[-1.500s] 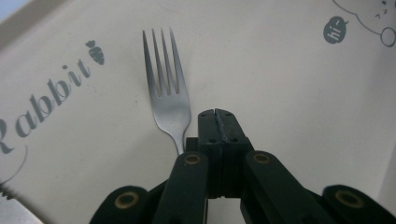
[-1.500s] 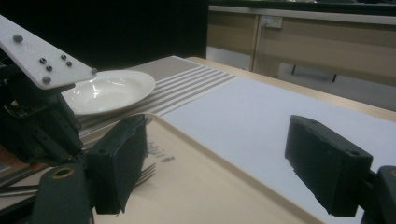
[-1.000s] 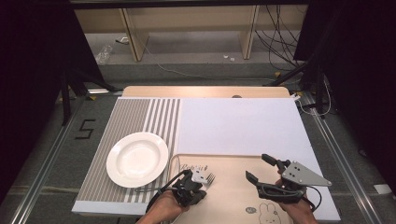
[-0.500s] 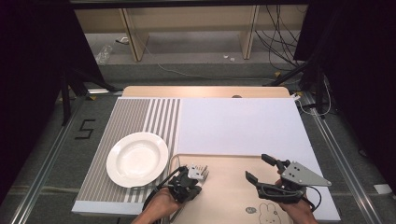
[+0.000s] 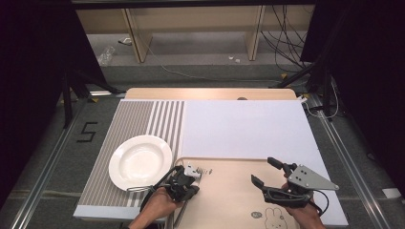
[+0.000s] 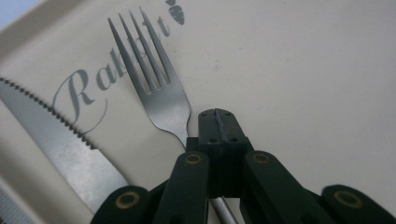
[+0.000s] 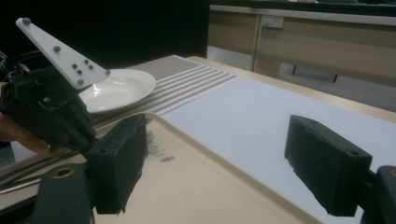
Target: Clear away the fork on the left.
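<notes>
A steel fork lies on the beige tray, tines pointing away from me. My left gripper is shut on the fork's neck, the handle running back under the jaws; it sits at the tray's left end. A serrated knife lies on the tray beside the fork. My right gripper hovers open over the tray's right part, nothing between its fingers. Across the tray it sees the left gripper.
A white plate rests on the striped mat, just left of the tray, also as the plate. A white sheet covers the table beyond the tray. The table's near edge is close to both hands.
My left gripper has shifted slightly left and away along the tray's left end, the fork tines moving with it. The right gripper has stayed put and open.
</notes>
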Motion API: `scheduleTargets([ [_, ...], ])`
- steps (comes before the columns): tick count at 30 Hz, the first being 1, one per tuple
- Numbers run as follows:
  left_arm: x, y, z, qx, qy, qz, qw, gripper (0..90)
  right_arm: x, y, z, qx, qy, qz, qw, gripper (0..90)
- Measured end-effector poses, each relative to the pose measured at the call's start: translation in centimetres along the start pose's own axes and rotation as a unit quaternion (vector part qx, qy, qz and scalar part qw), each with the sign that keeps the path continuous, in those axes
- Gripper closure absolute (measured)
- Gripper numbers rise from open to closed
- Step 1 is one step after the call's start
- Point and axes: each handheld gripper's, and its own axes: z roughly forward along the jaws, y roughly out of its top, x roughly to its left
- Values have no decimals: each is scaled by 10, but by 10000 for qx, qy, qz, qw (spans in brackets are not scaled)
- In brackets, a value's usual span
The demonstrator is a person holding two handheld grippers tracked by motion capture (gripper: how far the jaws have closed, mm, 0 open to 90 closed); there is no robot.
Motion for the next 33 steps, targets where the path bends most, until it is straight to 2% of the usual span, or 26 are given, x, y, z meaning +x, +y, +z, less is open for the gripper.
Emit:
scheduleTargets([
  [11,14,-4,-5,77,-12,-162,9998,896,0,0,0,1,6,-13,10000,221],
  [17,18,-5,-6,88,80,-208,9997,896,-1,0,-1,-16,9,-3,10000,221],
  [26,20,-5,-8,53,62,-277,9996,894,0,0,0,-4,29,-17,10000,221],
  [29,23,-4,-15,-164,-111,-409,9990,857,0,0,0,-14,34,-34,10000,221],
  [31,25,-3,-21,-347,-244,-486,9979,782,0,0,0,1,36,-26,10000,221],
  [33,26,-3,-24,-439,-269,-572,9970,695,0,0,0,-12,34,-38,10000,221],
])
